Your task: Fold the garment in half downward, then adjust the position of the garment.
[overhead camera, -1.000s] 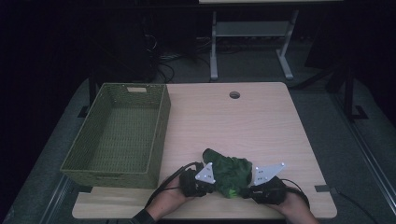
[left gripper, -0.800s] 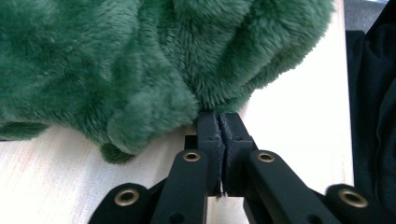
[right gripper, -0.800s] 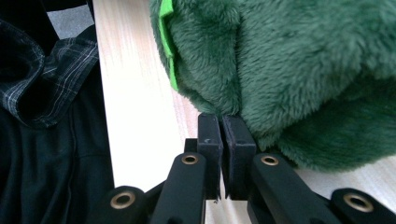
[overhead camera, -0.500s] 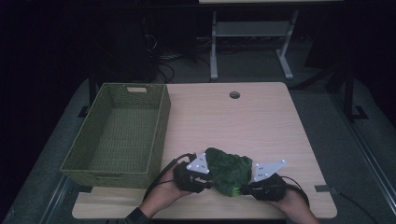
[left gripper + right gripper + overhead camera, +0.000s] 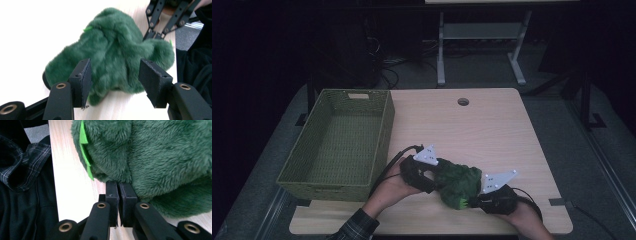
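A green plush toy [image 5: 457, 182] lies near the front edge of the wooden table [image 5: 492, 130]. My left gripper [image 5: 432, 182] is at the toy's left side. In the left gripper view its jaws have just been opening: the plush [image 5: 112, 50] sits between the pads [image 5: 83, 80], which stand apart and do not press it, so the left gripper [image 5: 113, 80] is open. My right gripper [image 5: 472, 200] is at the toy's front right. Its pads [image 5: 111, 192] are pinched together at the edge of the fur [image 5: 162, 152], so the right gripper [image 5: 118, 187] is shut on the toy.
A green woven basket [image 5: 327, 192] stands at the table's left with nothing visible in it. A cable hole [image 5: 463, 102] lies at the far middle. A plaid sleeve [image 5: 22, 165] lies at the table's front edge. Dark floor and a metal stand [image 5: 477, 35] lie beyond.
The left gripper let go of the plush, its jaws spreading, and it rose a little and shifted left. The right gripper kept still, shut at the toy's edge.
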